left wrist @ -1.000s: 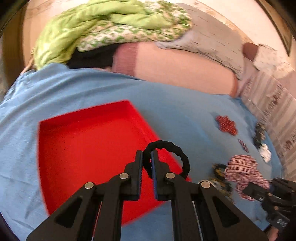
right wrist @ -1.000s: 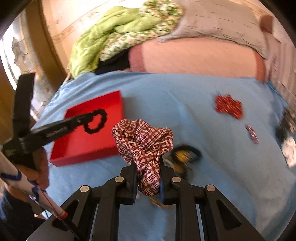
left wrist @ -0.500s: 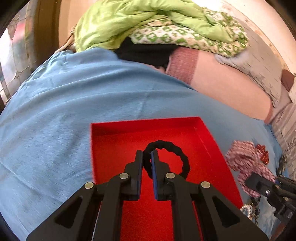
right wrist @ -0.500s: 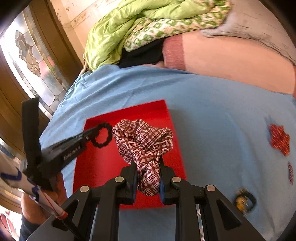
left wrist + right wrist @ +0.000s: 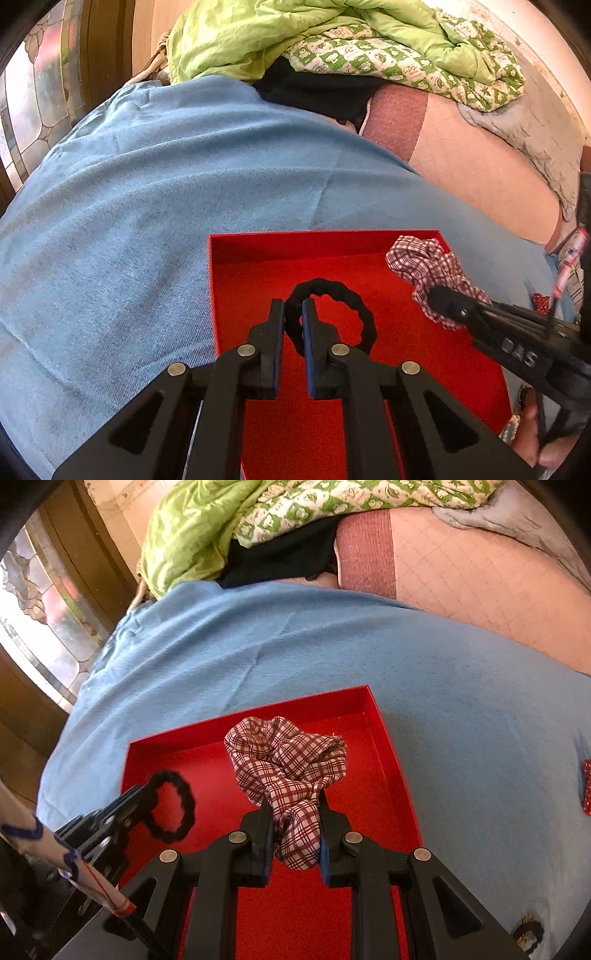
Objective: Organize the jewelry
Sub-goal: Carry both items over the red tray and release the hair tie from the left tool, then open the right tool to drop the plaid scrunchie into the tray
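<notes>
A red tray lies on the blue bedspread; it also shows in the right wrist view. My left gripper is shut on a black braided hair ring and holds it over the tray's left half. My right gripper is shut on a red-and-white plaid scrunchie and holds it over the tray's middle. In the left wrist view the scrunchie hangs at the tray's far right corner. In the right wrist view the black ring shows at the left.
Blue bedspread covers the bed. Green quilt and pink pillow lie at the back. A stained-glass window stands left. A red flower piece and a dark yellow piece lie right of the tray.
Both grippers have moved left over the red tray with their items. The tray now fills the lower middle of both views; the loose pieces have slid to the right edge.
</notes>
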Demonstrator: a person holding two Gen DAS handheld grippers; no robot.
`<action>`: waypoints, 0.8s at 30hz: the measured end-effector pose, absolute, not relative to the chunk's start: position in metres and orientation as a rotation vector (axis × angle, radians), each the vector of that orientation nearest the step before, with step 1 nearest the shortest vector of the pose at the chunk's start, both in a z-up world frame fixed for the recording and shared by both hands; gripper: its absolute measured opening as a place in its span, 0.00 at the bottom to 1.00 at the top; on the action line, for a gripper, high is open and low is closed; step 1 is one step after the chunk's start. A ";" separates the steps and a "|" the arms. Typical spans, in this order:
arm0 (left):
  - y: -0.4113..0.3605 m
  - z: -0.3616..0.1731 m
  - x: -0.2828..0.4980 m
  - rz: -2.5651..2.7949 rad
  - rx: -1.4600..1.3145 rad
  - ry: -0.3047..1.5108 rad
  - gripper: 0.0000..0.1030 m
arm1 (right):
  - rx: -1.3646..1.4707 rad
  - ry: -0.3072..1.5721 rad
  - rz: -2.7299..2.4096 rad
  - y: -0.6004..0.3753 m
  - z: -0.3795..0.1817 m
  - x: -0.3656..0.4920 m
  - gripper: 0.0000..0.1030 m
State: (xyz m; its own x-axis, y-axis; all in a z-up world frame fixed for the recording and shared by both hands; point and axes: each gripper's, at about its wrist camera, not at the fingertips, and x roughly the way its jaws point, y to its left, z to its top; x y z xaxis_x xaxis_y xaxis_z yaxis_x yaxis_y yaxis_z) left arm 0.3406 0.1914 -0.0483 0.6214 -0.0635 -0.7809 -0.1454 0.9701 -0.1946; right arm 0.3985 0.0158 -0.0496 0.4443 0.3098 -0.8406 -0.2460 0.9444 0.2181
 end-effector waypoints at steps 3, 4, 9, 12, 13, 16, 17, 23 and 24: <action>0.193 -0.050 0.342 0.057 -0.251 0.907 0.09 | 0.075 1.070 0.331 0.016 -0.057 0.408 0.21; 0.193 -0.050 0.343 0.059 -0.254 0.906 0.09 | 0.079 1.075 0.329 0.016 -0.059 0.410 0.21; 0.196 -0.050 0.343 0.072 -0.259 0.904 0.10 | 0.091 1.097 0.321 0.016 -0.068 0.420 0.23; 0.194 -0.052 0.344 0.077 -0.254 0.916 0.24 | 0.084 1.098 0.318 0.016 -0.070 0.420 0.27; 0.193 -0.051 0.344 0.083 -0.251 0.911 0.33 | 0.087 1.097 0.317 0.015 -0.070 0.420 0.28; 0.191 -0.048 0.344 0.083 -0.239 0.899 0.36 | 0.096 1.099 0.323 0.014 -0.068 0.419 0.31; 0.190 -0.046 0.343 0.085 -0.238 0.894 0.37 | 0.102 1.099 0.328 0.013 -0.066 0.419 0.31; 0.190 -0.035 0.339 0.093 -0.248 0.860 0.50 | 0.129 1.073 0.366 0.005 -0.044 0.409 0.43; 0.189 -0.032 0.338 0.095 -0.245 0.854 0.50 | 0.129 1.072 0.370 0.004 -0.042 0.407 0.46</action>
